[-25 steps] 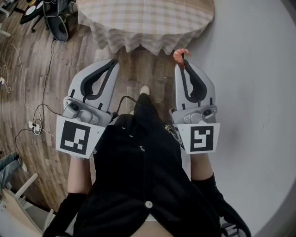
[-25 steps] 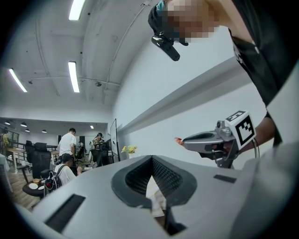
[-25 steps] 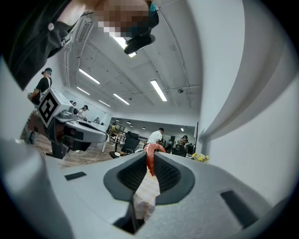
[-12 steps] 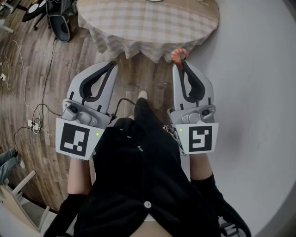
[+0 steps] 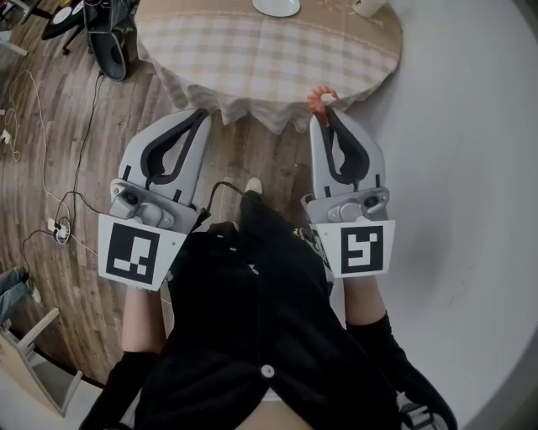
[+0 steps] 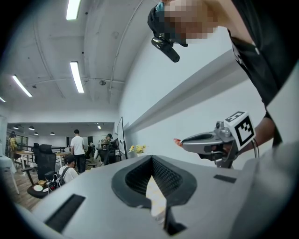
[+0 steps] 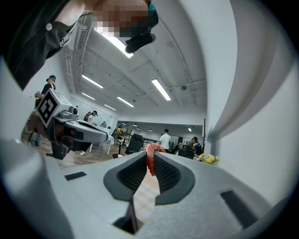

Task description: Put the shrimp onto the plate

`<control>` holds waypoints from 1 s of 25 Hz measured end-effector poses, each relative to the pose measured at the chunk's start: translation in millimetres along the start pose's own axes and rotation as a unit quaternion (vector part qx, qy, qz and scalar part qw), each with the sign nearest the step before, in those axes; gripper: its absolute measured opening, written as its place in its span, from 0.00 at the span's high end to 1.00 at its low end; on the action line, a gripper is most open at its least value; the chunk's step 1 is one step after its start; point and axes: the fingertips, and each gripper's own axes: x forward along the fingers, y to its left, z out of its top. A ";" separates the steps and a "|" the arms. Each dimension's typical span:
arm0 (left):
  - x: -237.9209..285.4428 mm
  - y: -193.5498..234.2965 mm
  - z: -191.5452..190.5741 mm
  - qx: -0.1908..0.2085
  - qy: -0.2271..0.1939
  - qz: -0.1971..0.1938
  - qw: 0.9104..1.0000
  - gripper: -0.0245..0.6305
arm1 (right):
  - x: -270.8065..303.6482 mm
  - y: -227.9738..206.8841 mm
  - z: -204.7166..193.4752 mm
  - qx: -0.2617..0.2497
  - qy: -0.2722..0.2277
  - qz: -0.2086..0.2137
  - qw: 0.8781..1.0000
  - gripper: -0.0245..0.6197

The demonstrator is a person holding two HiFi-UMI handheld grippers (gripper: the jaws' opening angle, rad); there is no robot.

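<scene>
An orange shrimp (image 5: 320, 98) sticks up from the tips of my right gripper (image 5: 324, 116), which is shut on it just short of the round table's near edge. In the right gripper view the shrimp (image 7: 150, 158) curls between the jaws. A white plate (image 5: 276, 7) sits at the far side of the checked tablecloth (image 5: 252, 50), partly cut off by the frame. My left gripper (image 5: 203, 114) hangs level with the right one, shut with nothing in it. The left gripper view shows its closed tips (image 6: 152, 158) and, to the right, the shrimp (image 6: 177, 142).
A white cup (image 5: 368, 7) stands on the table right of the plate. An office chair base (image 5: 109, 38) is at the top left, and cables (image 5: 59, 227) lie on the wooden floor. A white wall (image 5: 471, 168) runs along the right. People stand far off in the room (image 6: 77, 147).
The table has drawn closer and lower in the head view, bringing the plate and cup into sight. Both grippers have edged toward the table, the shrimp still held.
</scene>
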 end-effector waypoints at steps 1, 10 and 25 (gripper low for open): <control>5.8 2.2 0.8 0.000 0.001 0.003 1.000 0.96 | 4.7 -4.6 -1.1 -0.002 0.001 0.004 1.000 0.90; 51.6 16.9 9.6 0.002 0.005 0.030 1.000 0.96 | 40.8 -45.9 -6.4 -0.004 -0.014 0.027 1.000 0.90; 100.9 29.7 11.9 0.008 0.015 0.050 0.999 0.96 | 73.1 -90.1 -21.9 0.005 -0.021 0.041 0.999 0.90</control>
